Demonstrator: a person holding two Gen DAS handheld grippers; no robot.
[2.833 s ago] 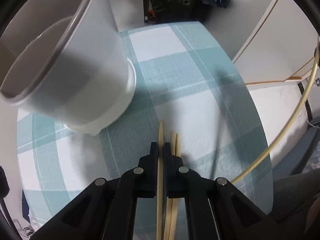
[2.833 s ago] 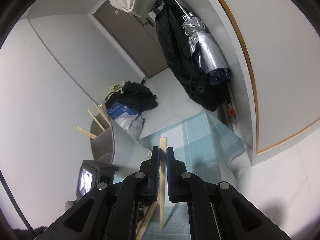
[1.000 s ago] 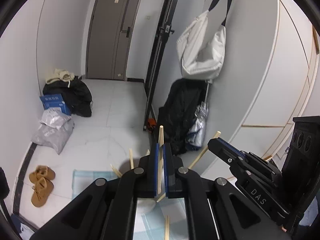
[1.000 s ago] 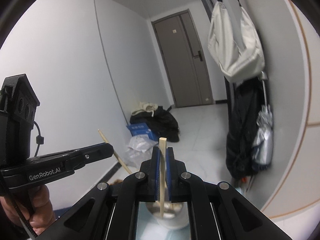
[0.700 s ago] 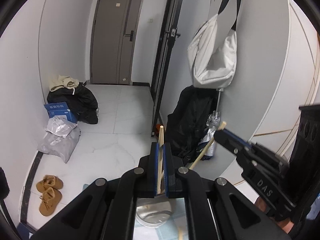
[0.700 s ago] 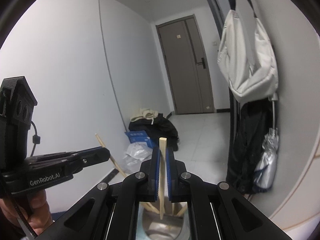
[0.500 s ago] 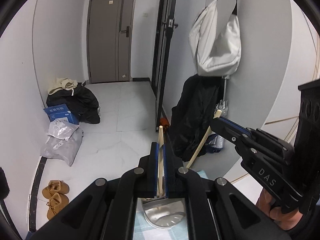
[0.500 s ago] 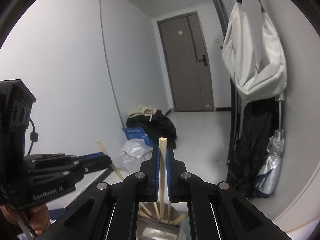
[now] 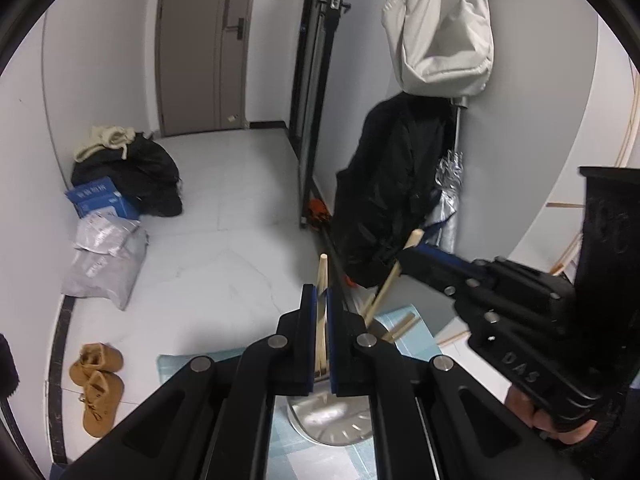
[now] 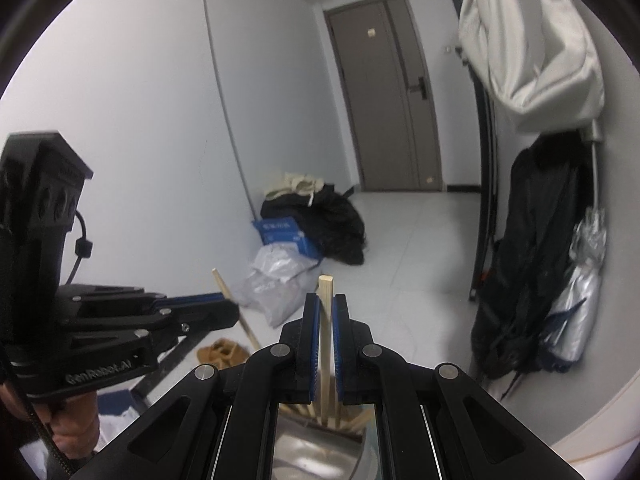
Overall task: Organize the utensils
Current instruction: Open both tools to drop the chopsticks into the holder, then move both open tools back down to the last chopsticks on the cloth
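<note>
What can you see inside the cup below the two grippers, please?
Several wooden chopsticks stand in the cup, leaning in different directions. The left gripper and right gripper each hold one more above it. Their fingers hide the cup's bottom.

The cup stands on the worktop, below and just ahead of both grippers. The left gripper holds a chopstick upright over the cup, and the right gripper, to its right, holds another chopstick above the same cup. More sticks stand in the cup, leaning outward. Beyond the worktop, on the floor, a pair of boots sits at the left, bags lie behind them against the wall, and a door stands at the far end. A coat hangs at the right, under a bag.
</note>
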